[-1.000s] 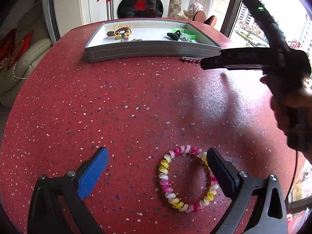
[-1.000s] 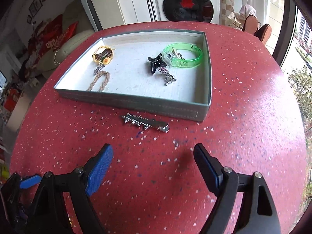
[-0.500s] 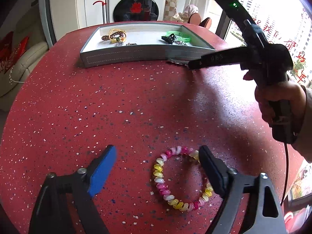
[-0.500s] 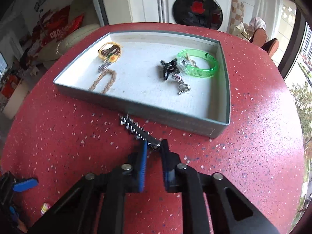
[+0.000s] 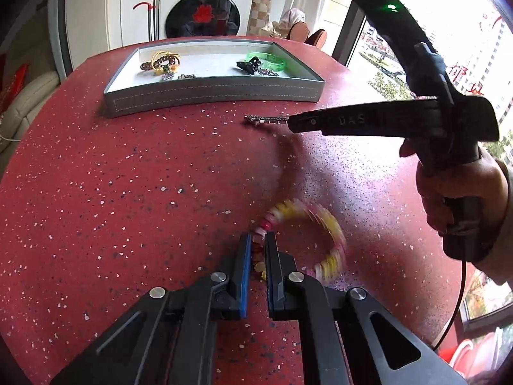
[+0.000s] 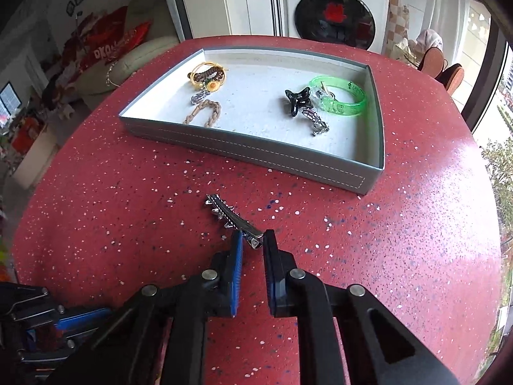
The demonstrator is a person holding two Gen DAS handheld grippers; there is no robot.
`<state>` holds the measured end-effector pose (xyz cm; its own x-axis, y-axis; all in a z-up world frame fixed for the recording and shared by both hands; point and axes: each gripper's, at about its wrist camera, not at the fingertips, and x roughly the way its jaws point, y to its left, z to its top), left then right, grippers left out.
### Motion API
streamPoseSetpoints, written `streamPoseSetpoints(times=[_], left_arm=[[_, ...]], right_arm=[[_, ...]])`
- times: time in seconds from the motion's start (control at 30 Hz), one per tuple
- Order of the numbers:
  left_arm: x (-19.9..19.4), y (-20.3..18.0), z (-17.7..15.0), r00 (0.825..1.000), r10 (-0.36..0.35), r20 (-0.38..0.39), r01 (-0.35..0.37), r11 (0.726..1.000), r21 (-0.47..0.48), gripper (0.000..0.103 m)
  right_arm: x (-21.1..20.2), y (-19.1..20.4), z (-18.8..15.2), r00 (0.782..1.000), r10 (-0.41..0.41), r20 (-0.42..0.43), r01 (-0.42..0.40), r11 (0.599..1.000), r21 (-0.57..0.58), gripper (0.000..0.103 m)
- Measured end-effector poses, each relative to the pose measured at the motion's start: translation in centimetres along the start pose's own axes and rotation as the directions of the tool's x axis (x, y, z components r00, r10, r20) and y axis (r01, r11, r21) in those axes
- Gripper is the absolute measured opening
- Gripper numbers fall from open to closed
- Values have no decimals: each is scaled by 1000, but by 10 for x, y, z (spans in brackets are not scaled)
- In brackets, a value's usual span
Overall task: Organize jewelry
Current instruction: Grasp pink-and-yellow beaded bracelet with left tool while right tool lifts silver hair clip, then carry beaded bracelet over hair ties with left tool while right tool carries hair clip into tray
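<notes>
Pinching one side of the bead bracelet (image 5: 301,237) on the red table (image 5: 128,192), the left gripper (image 5: 256,247) is closing on light, floppy beads, while the right gripper (image 6: 251,243) nips the stiff, thin hair clip (image 6: 231,216) by its end near the tray (image 6: 256,154).

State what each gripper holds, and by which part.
Left gripper, closing: beaded bracelet, pinched at its near-left arc. Right gripper: metal hair clip, by its near end.
</notes>
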<state>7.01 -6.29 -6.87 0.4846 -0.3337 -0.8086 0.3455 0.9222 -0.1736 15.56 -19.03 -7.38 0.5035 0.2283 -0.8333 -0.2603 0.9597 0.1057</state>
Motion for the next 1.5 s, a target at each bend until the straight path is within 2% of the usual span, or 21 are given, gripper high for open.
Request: streamPoseSetpoints(times=[0.43,0.73,0.83,0.9,0.97,1.03,1.1,1.27,1.33,1.37,1.4,1.43,1.5], left_arm=[[-7,5,7,1000,-10,25,10,1000,-18,26],[-14,17,12,999,0,45,2,999,-47,26],[-18,20,12,998,5,55,-3,999,-51,26],[-20,21,11,998,6,58,-3,999,-53,25],[-20,21,12,998,9,60,-6,999,-53,25],[-19,21,12,998,9,59,-6,998,-56,25],[-19,21,11,998,12,59,-8,998,-56,25],[-20,21,10,998,15,62,-12,998,-54,25],[-20,22,10,998,17,61,-13,998,-58,25],[-21,23,10,998,17,61,-13,998,-60,25],[-21,24,10,998,16,61,-13,998,-62,25],[-21,25,10,998,16,62,-12,998,-64,25],[-22,25,10,998,16,65,-12,998,-65,25]], right_arm=[[-22,2,-13,999,37,21,-37,998,47,13],[-18,2,-34,998,59,-28,-57,996,68,10],[-13,4,-39,991,103,-84,-98,993,62,10],[-14,6,-40,993,77,-90,-73,996,51,11],[-15,3,-38,995,66,-78,-60,996,72,25],[-15,0,-35,994,81,-70,-73,991,112,34],[-12,0,-32,993,90,-73,-79,988,135,35],[-2,12,-23,996,24,-88,-13,991,130,35],[0,19,-21,995,-15,-95,25,995,101,35],[1,24,-22,994,-55,-99,62,996,71,30],[2,27,-22,991,-87,-99,92,995,48,24],[2,29,-24,989,-111,-97,115,993,28,11],[0,28,-26,991,-98,-92,102,994,42,11]])
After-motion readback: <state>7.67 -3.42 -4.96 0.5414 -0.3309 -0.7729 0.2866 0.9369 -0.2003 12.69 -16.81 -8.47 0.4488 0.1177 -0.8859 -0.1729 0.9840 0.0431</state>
